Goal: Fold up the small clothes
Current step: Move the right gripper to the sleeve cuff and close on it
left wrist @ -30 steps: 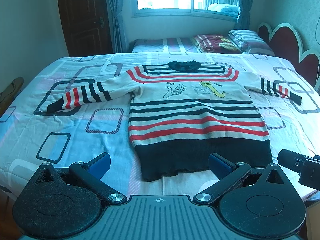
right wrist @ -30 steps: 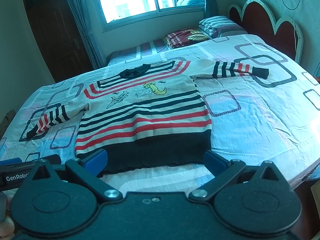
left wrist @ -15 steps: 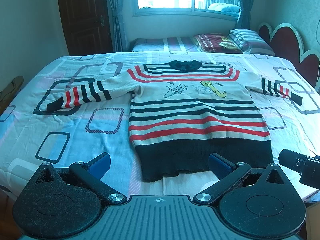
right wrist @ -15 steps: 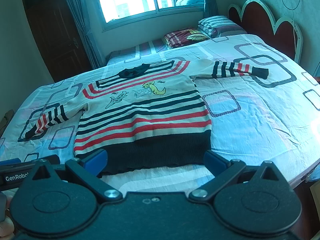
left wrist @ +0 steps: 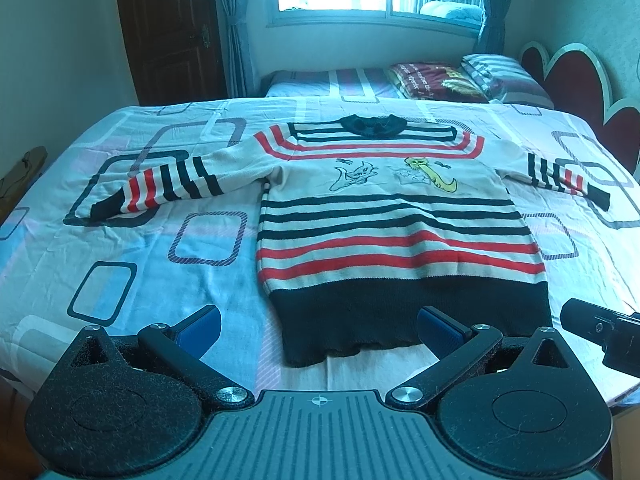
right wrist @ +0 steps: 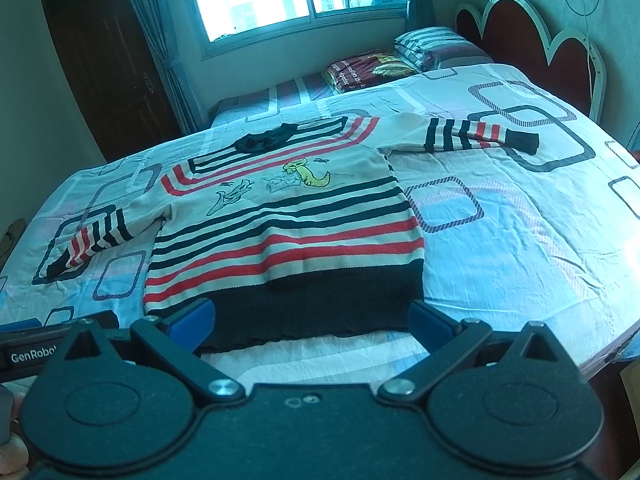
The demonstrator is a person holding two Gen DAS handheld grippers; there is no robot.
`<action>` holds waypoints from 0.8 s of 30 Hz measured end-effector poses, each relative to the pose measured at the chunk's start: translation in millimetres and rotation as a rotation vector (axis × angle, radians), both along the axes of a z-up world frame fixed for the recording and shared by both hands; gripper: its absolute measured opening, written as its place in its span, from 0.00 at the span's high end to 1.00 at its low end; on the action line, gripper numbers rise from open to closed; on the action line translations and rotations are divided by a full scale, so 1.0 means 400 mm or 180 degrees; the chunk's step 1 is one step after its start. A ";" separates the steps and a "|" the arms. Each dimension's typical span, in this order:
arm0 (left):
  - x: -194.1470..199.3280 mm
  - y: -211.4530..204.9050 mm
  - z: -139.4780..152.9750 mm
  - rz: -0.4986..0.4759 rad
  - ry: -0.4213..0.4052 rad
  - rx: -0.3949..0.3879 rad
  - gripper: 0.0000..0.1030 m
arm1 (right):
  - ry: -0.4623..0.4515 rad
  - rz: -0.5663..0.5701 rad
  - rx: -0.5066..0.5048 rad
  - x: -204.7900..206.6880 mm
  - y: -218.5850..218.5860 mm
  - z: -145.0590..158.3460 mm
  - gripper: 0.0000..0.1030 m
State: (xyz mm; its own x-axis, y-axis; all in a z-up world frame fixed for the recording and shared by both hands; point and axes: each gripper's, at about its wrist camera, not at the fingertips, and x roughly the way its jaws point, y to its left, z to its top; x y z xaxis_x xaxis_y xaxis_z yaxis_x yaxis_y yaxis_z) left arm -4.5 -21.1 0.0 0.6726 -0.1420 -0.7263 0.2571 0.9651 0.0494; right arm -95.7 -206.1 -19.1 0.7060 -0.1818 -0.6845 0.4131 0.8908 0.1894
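Observation:
A small striped sweater (left wrist: 392,236) (right wrist: 288,232) lies flat and face up on the bed, both sleeves spread out, its black hem nearest me. My left gripper (left wrist: 318,326) hovers open over the hem's left part, holding nothing. My right gripper (right wrist: 310,316) hangs open just in front of the hem, also holding nothing. The left sleeve (left wrist: 160,186) stretches to the left and the right sleeve (right wrist: 480,136) to the right. Part of the right gripper's body (left wrist: 600,336) shows at the right edge of the left wrist view.
The bed sheet (left wrist: 120,248) with rounded-square prints covers the whole bed. Pillows (left wrist: 460,80) and a folded blanket lie at the far end beneath a window. A red headboard (right wrist: 532,36) rises at the right, and a dark door (left wrist: 172,28) stands at the back left.
Both grippers drifted slightly; the sweater sits a touch lower and closer in both views. It lies just as it did, and the jaws keep the same opening.

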 end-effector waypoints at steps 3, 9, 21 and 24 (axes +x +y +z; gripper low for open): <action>0.015 -0.009 -0.005 0.0011 0.0013 0.0012 0.00 | 0.0029 -0.0012 -0.0001 0.012 -0.009 -0.006 0.01; 0.055 -0.041 -0.020 0.0016 0.0060 0.0034 0.00 | 0.0043 -0.0060 -0.0011 0.037 -0.043 -0.019 0.01; 0.195 -0.144 -0.060 0.0076 0.0144 0.0058 0.00 | 0.0061 -0.0248 0.0032 0.133 -0.182 -0.050 0.01; 0.239 -0.173 -0.075 0.0114 0.0175 0.0052 0.00 | 0.0084 -0.0301 0.0043 0.167 -0.227 -0.064 0.01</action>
State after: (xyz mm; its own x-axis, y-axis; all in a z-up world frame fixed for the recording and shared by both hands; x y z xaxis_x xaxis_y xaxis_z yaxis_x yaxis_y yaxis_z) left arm 91.0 -90.2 -30.2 0.6360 -0.1064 -0.7643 0.2253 0.9729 0.0520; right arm -29.0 -297.0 -44.7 0.6678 -0.2375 -0.7054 0.5002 0.8450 0.1890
